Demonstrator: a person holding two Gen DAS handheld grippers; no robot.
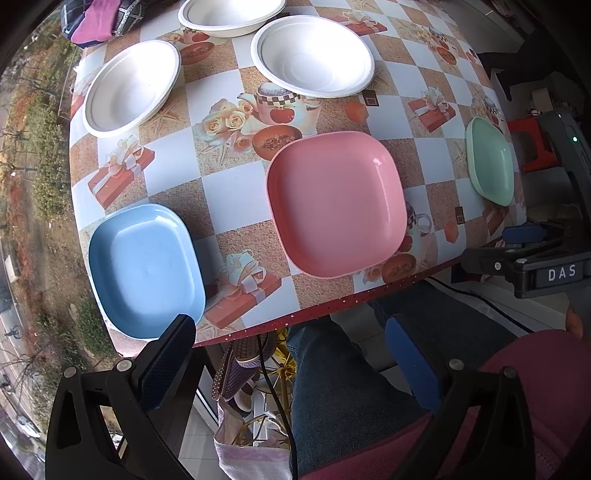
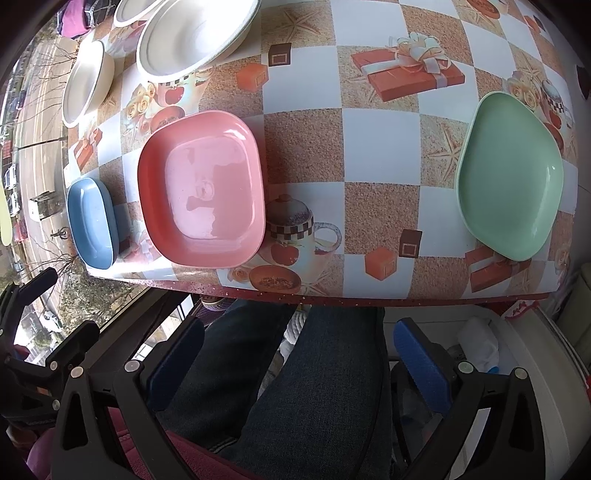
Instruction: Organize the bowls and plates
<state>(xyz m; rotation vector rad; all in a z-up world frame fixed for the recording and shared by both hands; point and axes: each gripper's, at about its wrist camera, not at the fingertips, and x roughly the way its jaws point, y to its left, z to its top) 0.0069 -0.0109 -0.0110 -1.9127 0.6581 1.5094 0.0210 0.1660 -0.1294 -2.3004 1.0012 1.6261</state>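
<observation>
A pink square plate [image 1: 336, 203] lies near the table's front edge; it also shows in the right wrist view [image 2: 203, 188]. A blue plate [image 1: 146, 269] lies to its left, also in the right wrist view [image 2: 92, 221]. A green plate [image 2: 511, 177] lies at the right, also in the left wrist view [image 1: 489, 160]. Three white bowls [image 1: 312, 55] [image 1: 131, 86] [image 1: 229, 14] stand further back. My left gripper [image 1: 291, 358] is open and empty, in front of the table edge. My right gripper [image 2: 299, 358] is open and empty, below the edge over my lap.
The table [image 2: 369, 147] has a checkered cloth with printed gifts and teapots. Folded cloths [image 1: 99, 18] lie at the back left corner. A window with a street view is to the left. My legs [image 2: 314, 387] are under the table's front edge.
</observation>
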